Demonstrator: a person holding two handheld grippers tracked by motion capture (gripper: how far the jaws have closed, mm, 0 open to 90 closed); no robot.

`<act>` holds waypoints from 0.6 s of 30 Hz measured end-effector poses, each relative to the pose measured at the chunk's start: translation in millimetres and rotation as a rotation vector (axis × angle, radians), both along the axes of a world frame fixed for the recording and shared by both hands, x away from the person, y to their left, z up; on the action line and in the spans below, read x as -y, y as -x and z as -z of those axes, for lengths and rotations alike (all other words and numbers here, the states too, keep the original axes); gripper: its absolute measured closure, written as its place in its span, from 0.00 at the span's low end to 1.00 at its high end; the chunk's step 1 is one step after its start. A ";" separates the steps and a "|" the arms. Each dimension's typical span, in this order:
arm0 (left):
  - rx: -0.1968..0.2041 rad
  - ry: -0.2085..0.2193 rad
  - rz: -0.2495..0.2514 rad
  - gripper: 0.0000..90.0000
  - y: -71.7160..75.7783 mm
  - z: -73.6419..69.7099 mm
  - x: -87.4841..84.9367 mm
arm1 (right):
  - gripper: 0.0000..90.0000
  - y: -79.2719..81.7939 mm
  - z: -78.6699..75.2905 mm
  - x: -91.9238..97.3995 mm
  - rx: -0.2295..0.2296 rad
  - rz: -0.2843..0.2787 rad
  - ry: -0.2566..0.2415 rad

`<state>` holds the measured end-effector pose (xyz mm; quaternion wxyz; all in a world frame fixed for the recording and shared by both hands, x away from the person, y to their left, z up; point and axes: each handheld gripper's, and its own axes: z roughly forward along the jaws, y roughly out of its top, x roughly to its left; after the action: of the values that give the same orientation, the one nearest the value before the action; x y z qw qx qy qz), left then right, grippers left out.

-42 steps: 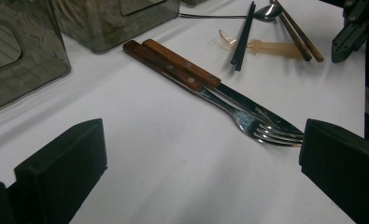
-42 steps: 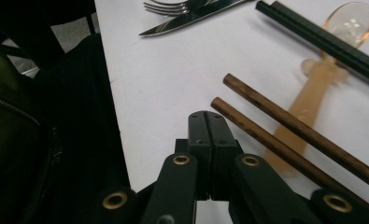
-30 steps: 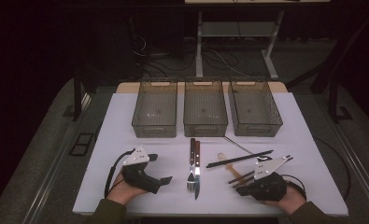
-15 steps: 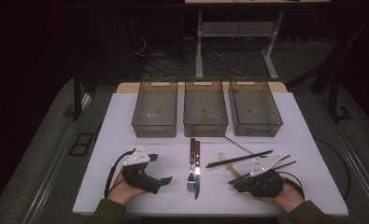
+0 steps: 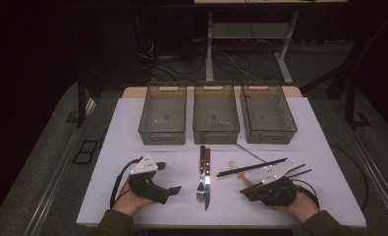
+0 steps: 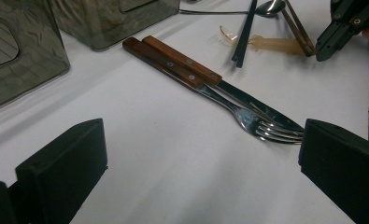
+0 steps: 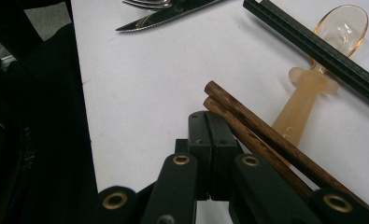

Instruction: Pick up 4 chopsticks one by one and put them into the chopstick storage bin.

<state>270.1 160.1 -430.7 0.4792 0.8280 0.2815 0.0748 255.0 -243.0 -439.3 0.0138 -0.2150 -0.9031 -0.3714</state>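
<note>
Counter [image 5: 132, 128]: white-topped, carrying cutlery in the near half and three bins along the far half.

Bins: three smoky translucent plastic bins [image 5: 216, 113], side by side, apparently holding nothing.

Item 1: steel fork with brown wooden handle [image 5: 201, 169], lying handle-away at the centre, touching item 2.

Item 2: steel knife with brown wooden handle [image 5: 207, 172], parallel to the fork on its right.

Item 3: pair of black chopsticks [image 5: 253, 167], lying crosswise over item 4.

Item 4: translucent amber plastic spoon [image 7: 313, 70], bowl pointing away, handle passing under items 3 and 5.

Item 5: pair of dark brown wooden chopsticks [image 7: 247, 126], near ends just beside the right tool's tip, far ends running off to the right.

Left tool [image 5: 169, 191]: resting on the counter at near left, jaws spread wide with nothing between them, aimed toward the fork tines.

Right tool [image 7: 209, 128]: resting at near right, jaws pressed fully together, holding nothing; the wooden chopsticks lie alongside its right jaw, not between the pads.

Step in hand, as judged: the start of sorting cutlery into the bins; nothing lifted yet, the right tool lined up at the wooden chopsticks.

Next move, as judged: the right tool must part its jaws, straddle both wooden sticks near their ends and close on the pair together, without dragging the spoon beneath.
</note>
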 end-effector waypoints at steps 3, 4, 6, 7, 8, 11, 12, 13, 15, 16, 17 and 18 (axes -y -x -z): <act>0.001 -0.001 0.001 0.00 0.2 0.0 0.2 | 1.00 -0.6 -0.1 0.0 0.001 0.000 -0.001; 0.001 -0.001 0.000 0.00 0.2 -0.1 0.2 | 0.99 -0.7 -0.2 0.0 0.001 0.001 -0.001; 0.001 0.000 -0.001 0.00 0.1 -0.1 0.1 | 0.99 -0.7 -0.3 -0.1 0.002 0.001 -0.001; 0.001 0.000 -0.001 0.00 0.0 0.0 0.1 | 0.99 -0.9 -0.5 0.0 0.005 0.000 -0.001; 0.000 0.001 -0.001 0.00 0.1 0.1 0.3 | 0.99 -1.3 -0.8 0.2 0.007 -0.003 -0.001; -0.001 -0.002 -0.001 0.00 0.1 -0.1 0.6 | 1.00 -2.4 -0.9 -1.3 0.004 -0.005 -0.001; 0.000 -0.001 0.000 0.00 0.0 0.1 0.6 | 1.00 -2.4 -0.9 -1.3 0.004 -0.005 -0.001; 0.000 -0.002 0.000 0.00 0.1 0.0 0.7 | 0.99 -3.1 -0.6 -2.3 0.004 -0.007 -0.002; 0.000 -0.002 0.000 0.00 0.2 -0.1 0.9 | 1.00 -4.8 -0.3 -5.0 0.001 -0.014 0.008; 0.000 -0.001 0.000 0.00 0.2 0.0 0.9 | 1.00 -5.5 -0.1 -5.5 0.004 -0.018 0.010; 0.000 -0.001 0.000 0.00 0.2 0.0 0.9 | 1.00 -5.7 -0.3 -6.1 0.002 -0.017 0.010; 0.000 -0.002 0.000 0.00 0.0 0.0 0.8 | 0.99 -6.0 -0.5 -6.5 0.000 -0.014 0.009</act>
<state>270.1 159.3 -430.7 0.4782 0.8286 0.2814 0.0749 261.0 -236.4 -438.9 0.0152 -0.2088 -0.9063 -0.3673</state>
